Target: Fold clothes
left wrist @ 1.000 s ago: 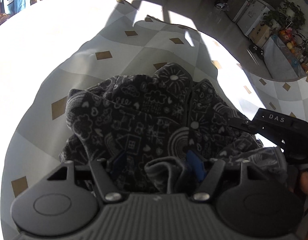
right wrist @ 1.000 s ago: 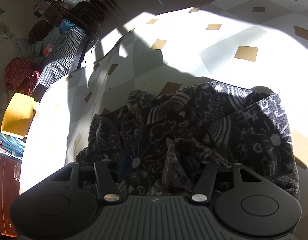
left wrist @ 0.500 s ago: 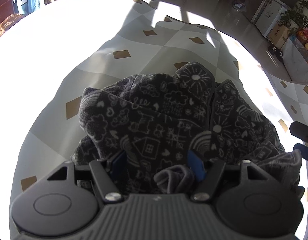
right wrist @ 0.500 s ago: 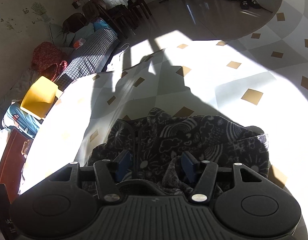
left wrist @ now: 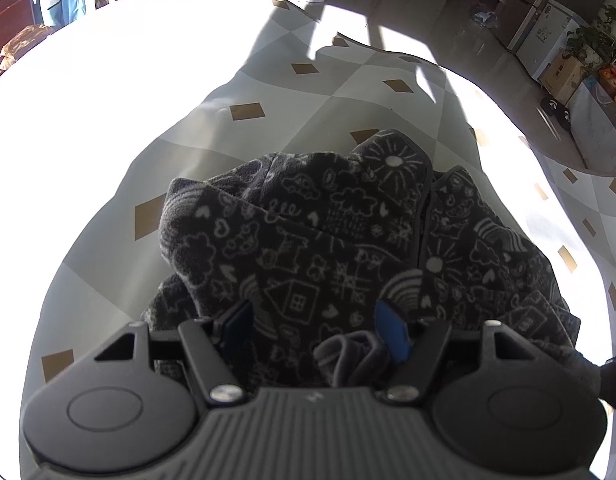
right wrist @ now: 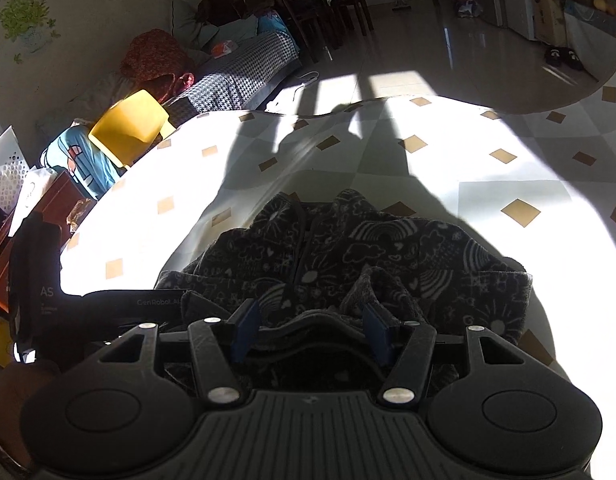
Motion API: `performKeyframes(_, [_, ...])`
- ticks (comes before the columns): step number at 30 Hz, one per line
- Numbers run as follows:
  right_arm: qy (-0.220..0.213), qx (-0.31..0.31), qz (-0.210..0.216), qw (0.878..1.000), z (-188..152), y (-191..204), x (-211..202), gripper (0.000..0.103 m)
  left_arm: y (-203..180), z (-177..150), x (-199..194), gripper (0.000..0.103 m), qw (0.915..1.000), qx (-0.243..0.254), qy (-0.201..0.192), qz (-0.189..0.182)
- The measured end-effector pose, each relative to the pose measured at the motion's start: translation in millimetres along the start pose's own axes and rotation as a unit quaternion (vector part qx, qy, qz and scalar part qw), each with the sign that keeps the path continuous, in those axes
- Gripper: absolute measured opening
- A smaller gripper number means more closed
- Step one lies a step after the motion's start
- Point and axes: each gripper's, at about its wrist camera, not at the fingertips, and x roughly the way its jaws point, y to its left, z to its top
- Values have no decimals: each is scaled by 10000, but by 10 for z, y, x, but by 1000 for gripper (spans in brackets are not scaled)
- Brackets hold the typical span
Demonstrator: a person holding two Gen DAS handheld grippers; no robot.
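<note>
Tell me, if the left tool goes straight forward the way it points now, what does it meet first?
Most likely the dark patterned fleece garment: the left tool stands open with the cloth bunched directly between and ahead of its fingers. Exact depth is unclear.

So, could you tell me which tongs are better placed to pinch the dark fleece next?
Probably the left tongs: open, they straddle a bunched fold of the fleece; the right tongs meet fabric at one fingertip.
</note>
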Motion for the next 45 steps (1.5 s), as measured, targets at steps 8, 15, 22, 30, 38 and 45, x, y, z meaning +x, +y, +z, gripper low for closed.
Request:
performKeyframes(8, [-375,-658,188,9970,4,237,-278,57,43,9,-5,65,10000,-77,11,57])
performKeyframes(15, [364,-1529,402,9867,-286,484,42,57,38,14,-14,65,10000,-81,19,13])
performKeyframes(22, [709,-1555,366,9846,-427,564,370,57,43,35,-1,65,9999,-135,74,-58])
performKeyframes(30, [627,-1585,373,9847,-460,632,617,52,60,58,-1,65,9997,-192,103,-127])
performKeyframes(38, [133,-911,326,9952,-251,483,663,23,158,190,-242,74,9990,-223,-343,-162])
performKeyframes(45, [-791,353,220,9960,108,211,582,22,231,238,-369,74,9986,10,-507,-178])
